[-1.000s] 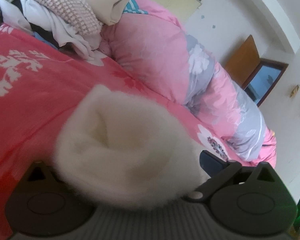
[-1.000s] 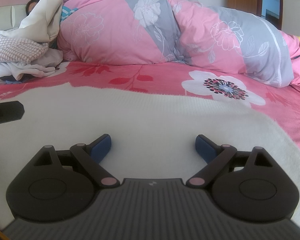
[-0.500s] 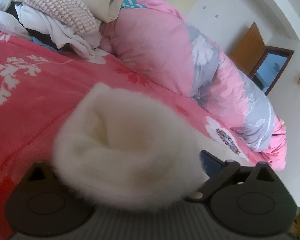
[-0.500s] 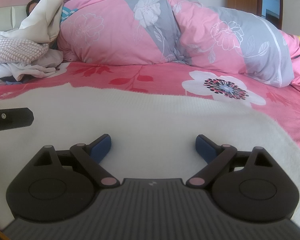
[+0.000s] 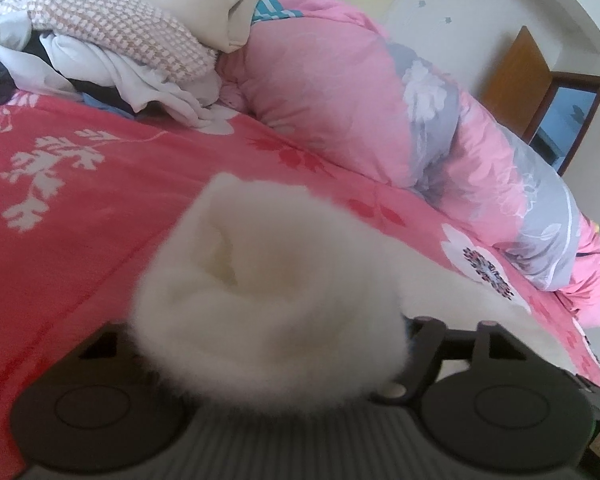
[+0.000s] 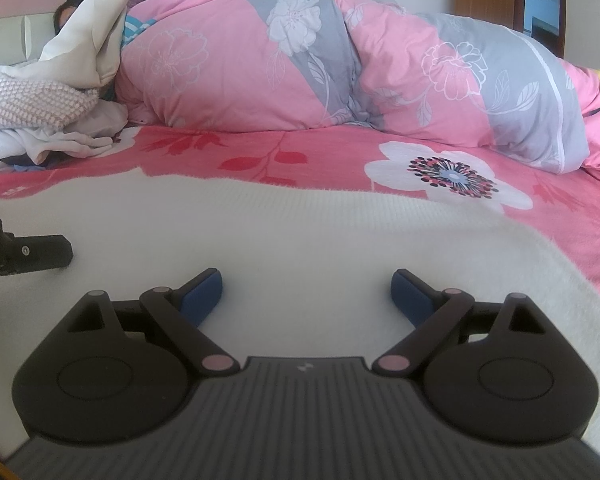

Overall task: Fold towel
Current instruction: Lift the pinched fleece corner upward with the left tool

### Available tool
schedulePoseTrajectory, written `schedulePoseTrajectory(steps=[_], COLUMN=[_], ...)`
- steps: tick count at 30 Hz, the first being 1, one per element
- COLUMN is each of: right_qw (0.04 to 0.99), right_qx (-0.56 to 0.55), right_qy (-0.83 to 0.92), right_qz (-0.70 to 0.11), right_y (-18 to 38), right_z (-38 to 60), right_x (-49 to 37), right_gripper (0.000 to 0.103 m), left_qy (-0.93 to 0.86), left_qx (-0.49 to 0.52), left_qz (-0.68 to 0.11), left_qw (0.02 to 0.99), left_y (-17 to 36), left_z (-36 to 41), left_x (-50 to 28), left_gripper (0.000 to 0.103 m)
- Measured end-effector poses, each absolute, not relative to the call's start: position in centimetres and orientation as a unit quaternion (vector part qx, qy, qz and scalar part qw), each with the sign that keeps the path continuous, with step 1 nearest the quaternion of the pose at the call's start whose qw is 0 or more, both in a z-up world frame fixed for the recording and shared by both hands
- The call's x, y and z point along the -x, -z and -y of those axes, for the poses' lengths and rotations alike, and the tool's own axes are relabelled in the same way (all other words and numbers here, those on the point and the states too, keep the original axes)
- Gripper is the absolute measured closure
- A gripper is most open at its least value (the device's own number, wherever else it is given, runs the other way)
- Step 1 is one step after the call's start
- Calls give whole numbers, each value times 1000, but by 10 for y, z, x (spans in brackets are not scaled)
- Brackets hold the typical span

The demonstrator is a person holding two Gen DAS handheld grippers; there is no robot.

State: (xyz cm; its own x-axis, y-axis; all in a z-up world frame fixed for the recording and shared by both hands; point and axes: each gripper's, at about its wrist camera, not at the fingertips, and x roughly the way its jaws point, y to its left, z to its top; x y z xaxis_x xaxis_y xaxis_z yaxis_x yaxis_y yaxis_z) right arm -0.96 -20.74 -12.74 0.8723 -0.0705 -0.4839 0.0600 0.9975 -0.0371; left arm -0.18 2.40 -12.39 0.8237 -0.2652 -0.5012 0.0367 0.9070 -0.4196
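**White Towel Bunched in Left Jaws, Right Jaws Wide Above It**

The white towel lay spread across the red floral bed sheet, its far edge running across the bed in the right wrist view and its right side sloping down toward the near corner. The right gripper hovered over the towel's flat middle with its jaws standing wide apart; nothing was between the blue pads, and whether they touched the cloth below could not be told.

In the left wrist view, a fluffy bunched fold of the towel filled the space between the jaws of the left gripper. Those jaws were closing on it. The fold hid the left finger completely and most of the right one, so whether the pads already pressed the cloth could not be told. Part of the left gripper also poked into the right wrist view at the left edge, over the towel.

Beyond the towel, a pink and grey floral duvet lay rolled along the far side of the bed. A heap of pale clothes sat at the head end, just beside the duvet. A wooden door stood at the far wall.
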Motion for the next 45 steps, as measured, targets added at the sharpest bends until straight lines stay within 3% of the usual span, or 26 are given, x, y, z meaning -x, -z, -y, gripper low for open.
schedulePoseTrajectory(steps=[7, 13, 35, 45], right_qw=[968, 969, 967, 970], right_qx=[6, 1, -7, 31], right_qy=[31, 27, -2, 1], right_qz=[-250, -247, -256, -241], right_y=[128, 129, 118, 126], right_z=[209, 211, 221, 229], right_x=[10, 11, 22, 42], right_gripper=[10, 10, 11, 18], left_qy=[70, 72, 109, 114], left_qx=[191, 181, 92, 81], left_qz=[-282, -265, -201, -200], left_qw=[938, 944, 969, 970], left_y=[113, 100, 53, 50], left_z=[-25, -22, 27, 33], left_x=[4, 10, 23, 21], left_gripper=[58, 69, 74, 74])
